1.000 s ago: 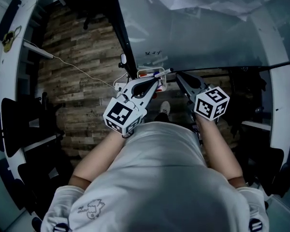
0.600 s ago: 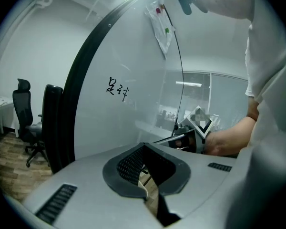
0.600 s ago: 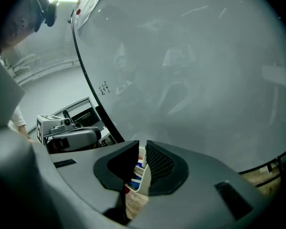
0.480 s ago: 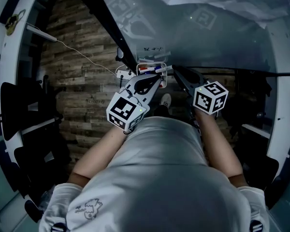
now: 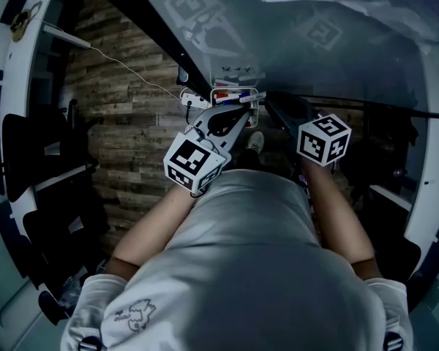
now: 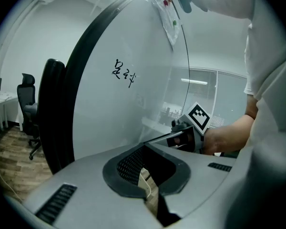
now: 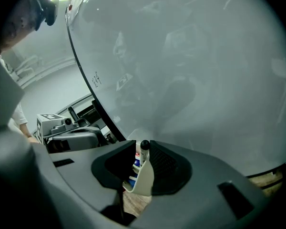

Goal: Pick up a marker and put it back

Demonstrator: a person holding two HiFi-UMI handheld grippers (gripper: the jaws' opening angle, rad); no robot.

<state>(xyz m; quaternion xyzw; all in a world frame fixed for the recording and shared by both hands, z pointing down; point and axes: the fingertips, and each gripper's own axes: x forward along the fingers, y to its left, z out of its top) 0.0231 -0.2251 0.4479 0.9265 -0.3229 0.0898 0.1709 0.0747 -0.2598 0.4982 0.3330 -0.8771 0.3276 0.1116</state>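
Note:
A small white marker tray hangs on the whiteboard with several markers in it. One white marker with a blue end lies across the tray and sticks out to the right. My left gripper is shut and empty, its tips just below the tray; they meet in the left gripper view. My right gripper reaches the tray from the right. In the right gripper view a black-capped marker shows in the narrow gap between that gripper's tips, above the tray. Whether they pinch it is unclear.
The whiteboard's dark frame runs diagonally past the tray. A thin white cable crosses the wood floor to a box by the frame. Black office chairs stand at the left. The person's shoe is below the tray.
The head camera has tilted, so the tray and board sit a little higher in view. Both grippers keep about the same place relative to the tray.

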